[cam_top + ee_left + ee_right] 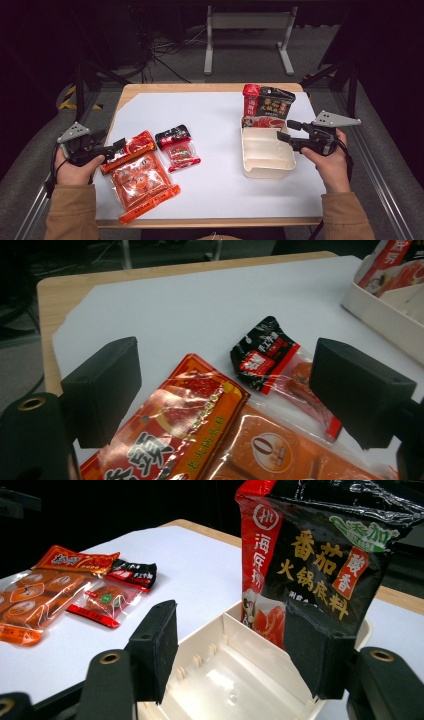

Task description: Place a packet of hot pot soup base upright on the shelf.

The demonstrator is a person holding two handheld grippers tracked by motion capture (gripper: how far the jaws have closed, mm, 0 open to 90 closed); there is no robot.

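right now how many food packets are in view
3. A large orange packet lies front left, a small red-black packet lies just right of it, and a black-red packet stands in the tray's far end.

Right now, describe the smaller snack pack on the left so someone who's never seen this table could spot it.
On the white sheet covering the table, look left of the cream tray, where two packets lie flat. The small packet lies to the right of the big orange packet; its black top and clear red-edged body set it apart.
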